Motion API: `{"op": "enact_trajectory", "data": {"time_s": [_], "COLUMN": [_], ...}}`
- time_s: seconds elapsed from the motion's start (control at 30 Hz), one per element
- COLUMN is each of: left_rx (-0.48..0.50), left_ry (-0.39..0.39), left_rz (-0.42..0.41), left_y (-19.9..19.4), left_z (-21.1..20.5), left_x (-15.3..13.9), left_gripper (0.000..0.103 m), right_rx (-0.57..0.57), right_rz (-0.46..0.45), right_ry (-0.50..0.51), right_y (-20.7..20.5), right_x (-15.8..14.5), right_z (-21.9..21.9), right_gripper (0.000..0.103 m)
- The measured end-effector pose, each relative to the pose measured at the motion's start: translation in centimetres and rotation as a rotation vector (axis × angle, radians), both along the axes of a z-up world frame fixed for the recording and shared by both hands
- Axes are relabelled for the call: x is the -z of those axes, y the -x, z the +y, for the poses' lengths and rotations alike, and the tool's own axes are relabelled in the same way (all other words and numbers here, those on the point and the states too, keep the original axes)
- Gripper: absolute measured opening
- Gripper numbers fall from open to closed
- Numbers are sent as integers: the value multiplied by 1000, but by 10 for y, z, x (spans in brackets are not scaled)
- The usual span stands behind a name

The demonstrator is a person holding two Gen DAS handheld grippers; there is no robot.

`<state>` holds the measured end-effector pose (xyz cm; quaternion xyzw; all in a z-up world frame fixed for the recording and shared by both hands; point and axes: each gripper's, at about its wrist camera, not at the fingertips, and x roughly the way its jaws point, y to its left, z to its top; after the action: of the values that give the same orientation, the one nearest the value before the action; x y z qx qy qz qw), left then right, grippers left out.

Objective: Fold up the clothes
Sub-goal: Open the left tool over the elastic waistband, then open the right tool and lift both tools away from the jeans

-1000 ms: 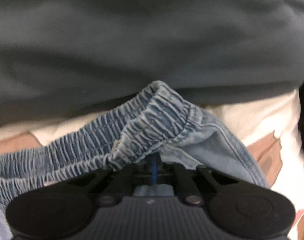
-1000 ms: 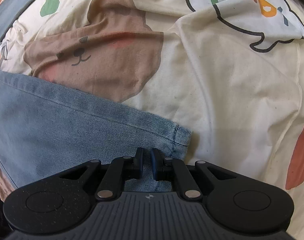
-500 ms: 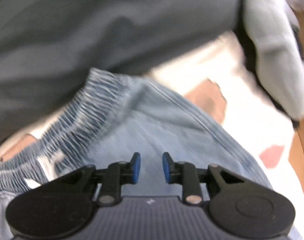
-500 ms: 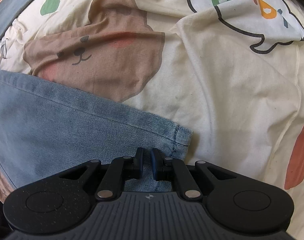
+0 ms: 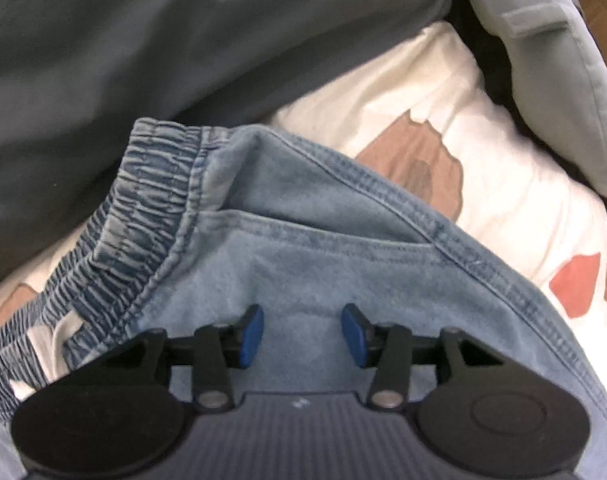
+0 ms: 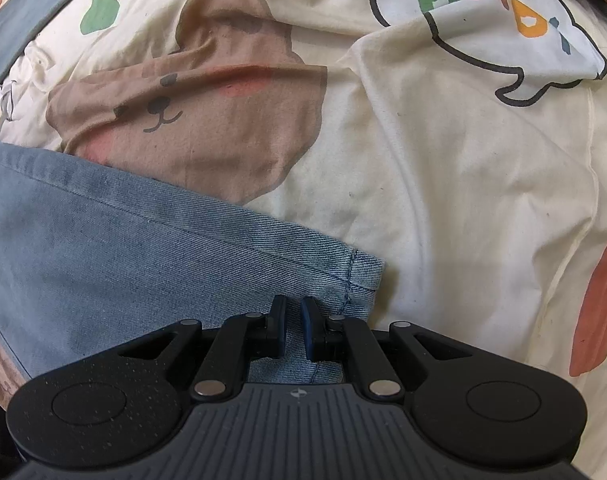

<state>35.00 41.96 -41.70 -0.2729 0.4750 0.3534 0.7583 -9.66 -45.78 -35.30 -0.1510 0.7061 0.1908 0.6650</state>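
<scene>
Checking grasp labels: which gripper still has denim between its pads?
The right gripper, nearly shut on the light-blue denim trousers' hem; the left gripper has just been opening, pads clear.

Coloured letters on the bedsheet point(image 6: 455, 128); not clearly readable.

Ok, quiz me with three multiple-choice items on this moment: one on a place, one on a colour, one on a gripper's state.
1. Where do the jeans lie?
A. on a printed sheet
B. on a wooden floor
C. in a basket

2. What colour is the bear print?
A. green
B. brown
C. black

3. How is the left gripper?
A. shut on the waistband
B. shut on the hem
C. open, holding nothing

Key: 1 A, the cartoon sheet shows around the denim. 2 B, the bear is brown with pink cheeks. 3 C, its jaws have just been opening and stand apart above the denim.
</scene>
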Motion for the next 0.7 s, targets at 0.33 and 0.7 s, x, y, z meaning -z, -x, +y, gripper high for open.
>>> {"op": "enact_trajectory", "data": {"time_s": [0.33,0.7], "left_rx": [59,86], "left_ry": [-71,-98], "left_rz": [-26,-63], "left_y": [36,60], "left_z": [-30,-74], "left_x": [-40,-117], "left_gripper": [44,44], "right_rx": [-6,-25], "right_rz": [-20,-41], "right_ry": [-18,-38], "right_y": [25,54], "right_x": [-2,-3], "right_z": [8,19], "right_gripper": [14,14]}}
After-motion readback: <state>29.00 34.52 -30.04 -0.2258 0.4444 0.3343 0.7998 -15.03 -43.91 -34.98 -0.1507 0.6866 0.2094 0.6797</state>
